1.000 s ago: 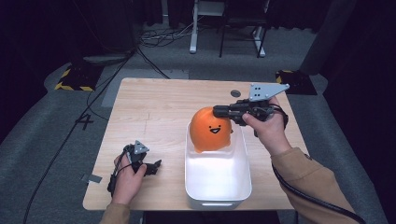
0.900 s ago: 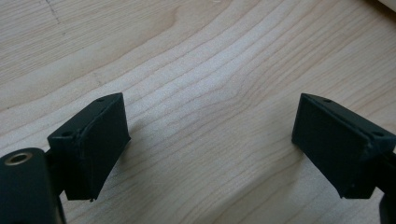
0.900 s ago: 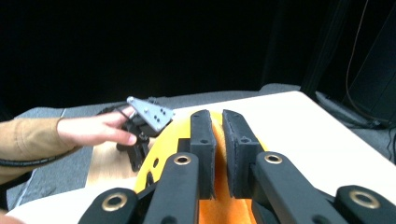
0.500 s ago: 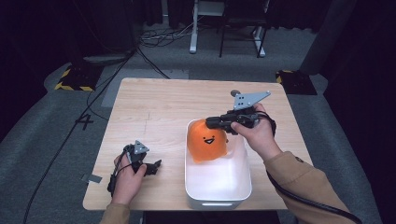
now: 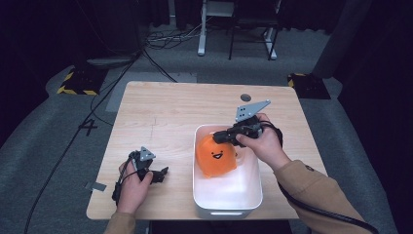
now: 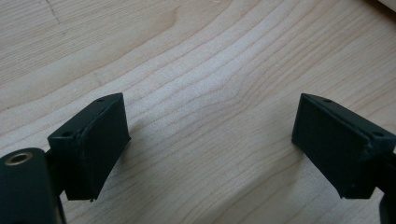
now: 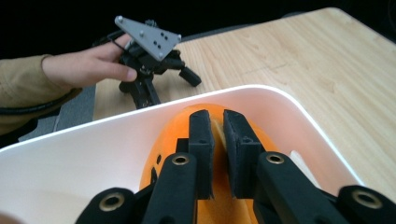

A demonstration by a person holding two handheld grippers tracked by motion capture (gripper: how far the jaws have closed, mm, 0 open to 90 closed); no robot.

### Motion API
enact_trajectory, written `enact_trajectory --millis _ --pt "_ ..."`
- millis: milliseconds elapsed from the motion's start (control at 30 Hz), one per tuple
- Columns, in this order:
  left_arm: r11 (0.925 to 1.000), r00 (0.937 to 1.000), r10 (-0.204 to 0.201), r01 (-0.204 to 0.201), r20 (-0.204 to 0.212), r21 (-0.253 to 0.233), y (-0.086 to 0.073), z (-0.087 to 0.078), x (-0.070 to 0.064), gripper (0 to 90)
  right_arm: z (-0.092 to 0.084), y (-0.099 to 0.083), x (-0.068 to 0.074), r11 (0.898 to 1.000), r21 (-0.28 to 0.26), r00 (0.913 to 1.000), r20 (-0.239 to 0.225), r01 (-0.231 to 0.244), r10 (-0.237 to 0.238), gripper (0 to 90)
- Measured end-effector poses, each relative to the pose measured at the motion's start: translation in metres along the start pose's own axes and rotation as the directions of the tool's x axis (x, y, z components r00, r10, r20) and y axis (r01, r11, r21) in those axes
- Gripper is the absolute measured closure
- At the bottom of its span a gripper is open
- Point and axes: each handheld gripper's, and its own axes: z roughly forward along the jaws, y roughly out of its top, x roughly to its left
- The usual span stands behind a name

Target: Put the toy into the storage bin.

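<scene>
Pinching orange plush toy (image 5: pixel 216 156) inside white bin (image 5: pixel 227 195), right hand-held gripper (image 5: pixel 220 138) angled down; left (image 5: pixel 163 171) released.

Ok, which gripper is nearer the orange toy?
Right. The right gripper is pinching the orange toy inside the white bin. The left gripper rests open on the table, apart from the bin.

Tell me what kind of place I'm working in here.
Likely a lab or recording studio, not a home: a lone wooden table on grey carpet, black curtains behind, loose cables across the floor, and yellow-black hazard tape on floor plates.
</scene>
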Motion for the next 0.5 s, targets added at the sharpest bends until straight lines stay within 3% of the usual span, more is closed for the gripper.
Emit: enact_trajectory --millis 333,500 --pt "1.0 1.0 0.0 0.0 0.0 0.0 0.0 0.0 0.0 11.3 0.007 -0.004 -0.001 0.998 0.068 1.0 -0.002 -0.006 0.006 81.7" --pt "1.0 1.0 0.0 0.0 0.0 0.0 0.0 0.0 0.0 11.3 0.014 -0.009 -0.001 0.992 0.123 0.9998 0.002 0.017 -0.017 80.7"
